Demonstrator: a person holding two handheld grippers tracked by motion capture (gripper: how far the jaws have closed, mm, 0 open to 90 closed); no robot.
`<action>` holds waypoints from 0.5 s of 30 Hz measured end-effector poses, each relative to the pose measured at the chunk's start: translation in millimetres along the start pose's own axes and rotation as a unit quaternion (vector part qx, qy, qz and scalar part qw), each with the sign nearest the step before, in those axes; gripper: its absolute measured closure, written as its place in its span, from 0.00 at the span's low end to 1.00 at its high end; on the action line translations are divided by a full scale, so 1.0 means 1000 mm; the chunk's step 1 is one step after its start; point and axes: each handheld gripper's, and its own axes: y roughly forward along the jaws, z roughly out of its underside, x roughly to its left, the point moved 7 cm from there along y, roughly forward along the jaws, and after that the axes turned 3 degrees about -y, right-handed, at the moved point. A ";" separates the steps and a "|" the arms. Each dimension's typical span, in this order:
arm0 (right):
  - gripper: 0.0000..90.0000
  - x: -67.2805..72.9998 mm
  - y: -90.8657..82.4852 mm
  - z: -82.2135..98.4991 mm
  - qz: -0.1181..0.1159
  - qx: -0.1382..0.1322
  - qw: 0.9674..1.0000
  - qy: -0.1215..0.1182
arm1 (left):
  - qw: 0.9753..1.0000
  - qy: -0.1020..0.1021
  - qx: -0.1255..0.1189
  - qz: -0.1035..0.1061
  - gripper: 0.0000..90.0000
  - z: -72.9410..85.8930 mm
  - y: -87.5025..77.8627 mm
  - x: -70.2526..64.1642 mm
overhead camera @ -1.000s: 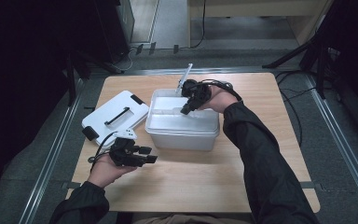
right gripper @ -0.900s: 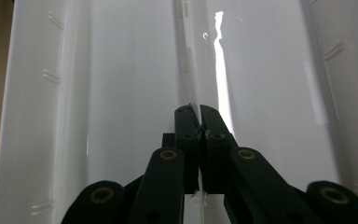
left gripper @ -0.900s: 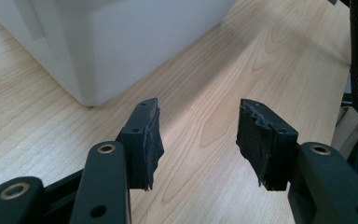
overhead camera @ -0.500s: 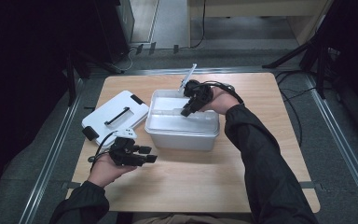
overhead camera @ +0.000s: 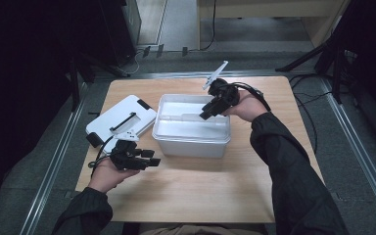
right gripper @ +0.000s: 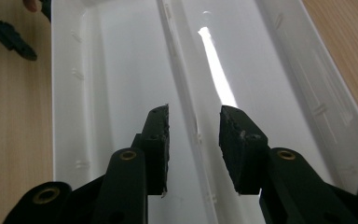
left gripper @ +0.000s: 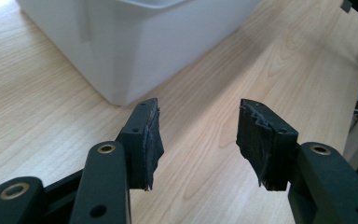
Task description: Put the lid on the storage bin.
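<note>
A white plastic bin (overhead camera: 191, 146) stands open in the middle of the wooden table. A thin white divider (overhead camera: 190, 117) runs along its inside. My right gripper (overhead camera: 205, 115) reaches in over the bin's right end. In the right gripper view its jaws (right gripper: 196, 114) straddle the divider (right gripper: 175, 70); they have just been opening, and the pads stand clear of it. My left gripper (overhead camera: 155, 157) hovers low over the table by the bin's front left corner. It is open (left gripper: 200, 107) with nothing between its jaws, and the bin's wall (left gripper: 135, 46) lies just ahead.
The bin's white lid (overhead camera: 120, 120), with a black handle, lies flat on the table left of the bin. A cable (overhead camera: 257, 93) trails from the right gripper. Bare wood (overhead camera: 200, 188) spreads in front of the bin. Dark stands ring the table.
The right gripper's jaws have parted, and it has drawn slightly to the right over the bin. The left gripper has kept still.
</note>
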 end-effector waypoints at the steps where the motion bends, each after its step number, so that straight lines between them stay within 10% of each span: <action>1: 0.70 0.000 -0.002 0.004 0.003 -0.001 1.000 0.000 | 1.000 0.000 0.002 -0.003 0.54 0.000 0.000 0.002; 15: 0.67 -0.001 -0.043 0.056 0.036 -0.021 0.999 0.031 | 0.998 -0.029 -0.010 -0.050 0.55 -0.007 -0.017 0.050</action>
